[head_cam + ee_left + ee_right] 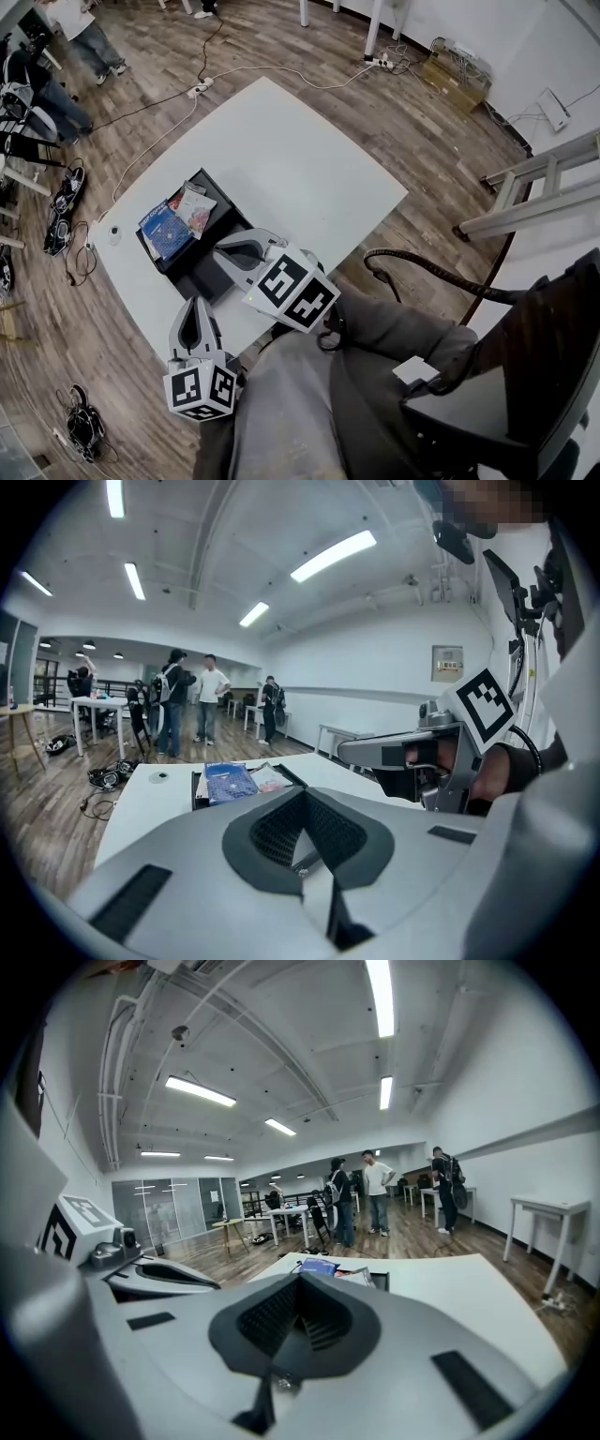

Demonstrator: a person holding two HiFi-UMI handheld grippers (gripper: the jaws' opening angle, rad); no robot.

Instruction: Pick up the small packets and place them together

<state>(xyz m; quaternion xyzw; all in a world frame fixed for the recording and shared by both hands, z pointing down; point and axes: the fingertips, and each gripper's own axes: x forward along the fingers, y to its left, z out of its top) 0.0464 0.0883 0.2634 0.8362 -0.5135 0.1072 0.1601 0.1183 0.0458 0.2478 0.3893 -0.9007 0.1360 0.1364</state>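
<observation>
Now holds left gripper (195, 305) and right gripper (223, 253) near the black tray (202, 272), both pinched closed on nothing. Finds 2 small packets, blue packet (161, 228) and pale packet (195, 210), side by side in that tray on the white table (300, 169).

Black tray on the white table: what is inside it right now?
Two packets lie in the black tray: a blue packet and a paler printed packet beside it. Anything under them is covered, and the right claw hides part of the tray.
</observation>
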